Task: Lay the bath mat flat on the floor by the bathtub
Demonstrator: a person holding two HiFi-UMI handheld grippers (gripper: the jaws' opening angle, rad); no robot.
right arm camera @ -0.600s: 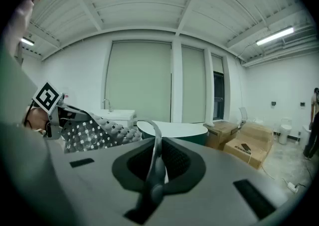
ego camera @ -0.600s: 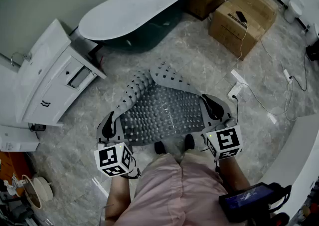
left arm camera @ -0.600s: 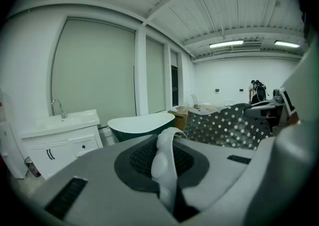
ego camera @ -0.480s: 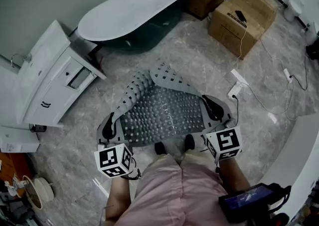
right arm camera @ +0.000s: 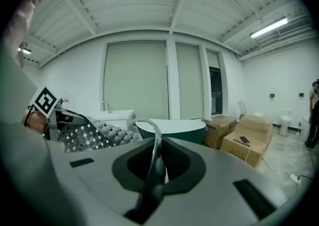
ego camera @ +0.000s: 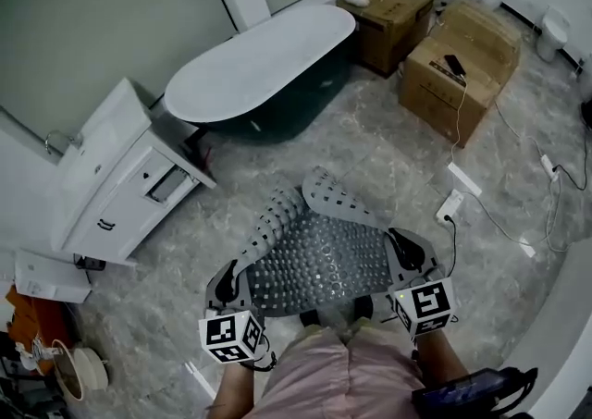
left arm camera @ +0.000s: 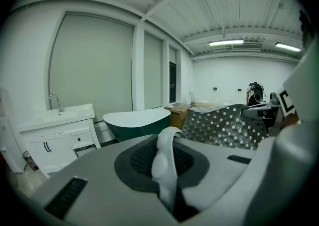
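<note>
**A:** Both your claws, left gripper (ego camera: 226,281) and right gripper (ego camera: 405,252), were clenched on the bath mat's (ego camera: 319,255) near corners. It hung above the marble floor (ego camera: 370,140), well apart from the bathtub (ego camera: 264,66).

**B:** Yep, and its far edge was curled over, so dropping it like that would've left a fold. The floor looked slick, and a power strip (ego camera: 450,207) lay nearby.

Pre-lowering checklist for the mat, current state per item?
1. left gripper shut on bath mat edge: ok.
2. right gripper shut on the opposite edge: ok.
3. Mat flat: not ok, far edge curls over.
4. Bare floor in front of bathtub: ok.
5. Mat next to tub: not ok, a gap remains.
6. white plug box outside landing spot: cannot tell.
</note>
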